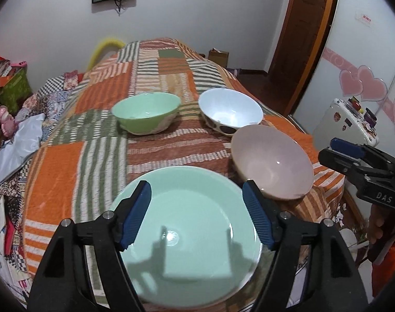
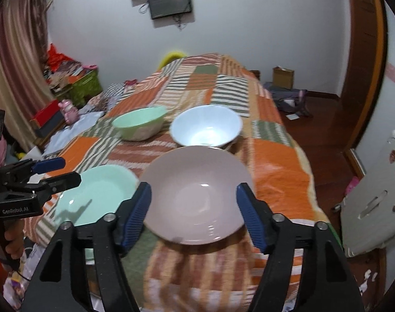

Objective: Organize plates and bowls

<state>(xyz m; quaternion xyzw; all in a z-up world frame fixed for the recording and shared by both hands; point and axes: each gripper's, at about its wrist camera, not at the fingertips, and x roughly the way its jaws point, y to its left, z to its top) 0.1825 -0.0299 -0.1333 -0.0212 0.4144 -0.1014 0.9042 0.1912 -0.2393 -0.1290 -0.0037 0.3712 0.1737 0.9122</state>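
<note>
While both grippers hover with jaws wide and hold nothing, the patchwork quilt [image 1: 101, 96] carries four dishes: one mint plate [image 1: 192, 223] low in the left gripper's [image 1: 197, 218] view, one pink bowl [image 2: 197, 195] centred before the right gripper [image 2: 193, 215], one green bowl [image 1: 146, 111] and one white bowl [image 1: 231, 110] mid-frame.

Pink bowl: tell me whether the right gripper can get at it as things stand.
Probably yes. The right gripper is open, aimed at the pink bowl, and nothing lies between them; the green plate sits off to the side.

Our left gripper [image 1: 197, 214] hangs spread over the mint plate [image 1: 187, 236]. The pink bowl [image 1: 272, 161] sits just ahead-right.
</note>
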